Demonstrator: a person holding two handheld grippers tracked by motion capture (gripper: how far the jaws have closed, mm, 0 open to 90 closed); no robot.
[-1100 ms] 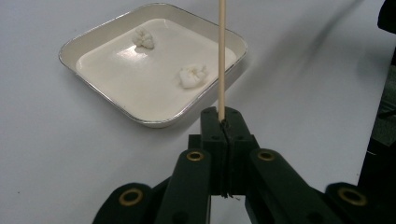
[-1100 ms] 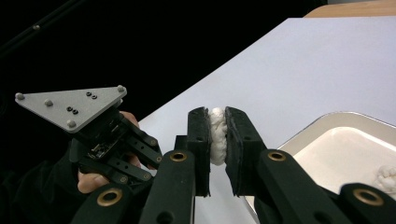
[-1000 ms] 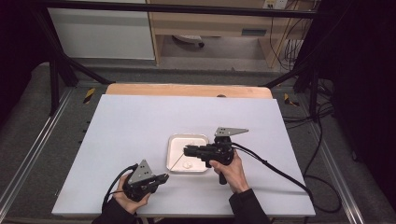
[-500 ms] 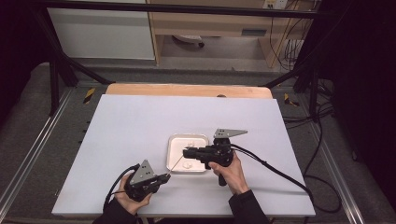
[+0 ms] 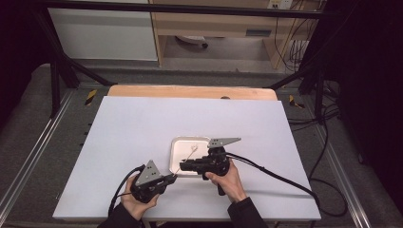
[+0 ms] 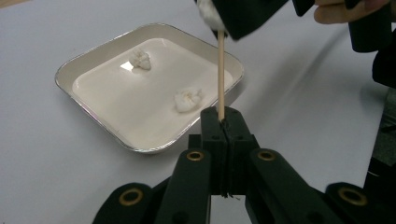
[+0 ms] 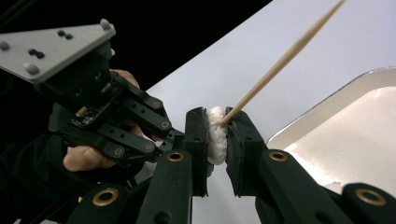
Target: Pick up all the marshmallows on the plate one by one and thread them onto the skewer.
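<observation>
Wooden stick [image 6: 220,74] with a white cotton tuft [image 7: 216,135] at one end, spanning the two grippers I am working with above the near edge of a white table [image 5: 142,123]. In the left gripper view, I see the left gripper [image 6: 223,122] with its jaws pressed together on the bare end of the stick, which rises straight up from the jaw tips to the right gripper's jaws at the top of the frame. In the right gripper view, the right gripper [image 7: 217,128] pinches the cotton tuft between its two jaws, the stick leaving the tuft and slanting up to the right, its far part blurred. Beyond those jaws I see the left gripper with its grey three-cornered plate [image 7: 51,44], held in the person's left hand [image 7: 86,156]. In the high view, the left gripper [image 5: 172,177] sits near the table's front edge and the right gripper [image 5: 183,165] just beside it, over the front left corner of a shallow, square, silver-rimmed tray [image 5: 183,145]; the right hand [image 5: 230,178] holds that gripper from behind, its cable [image 5: 275,175] trailing off to the right. The tray's white floor carries two loose cotton tufts: one near the far side [image 6: 140,59], one nearer the stick [image 6: 188,99], well apart from each other.
</observation>
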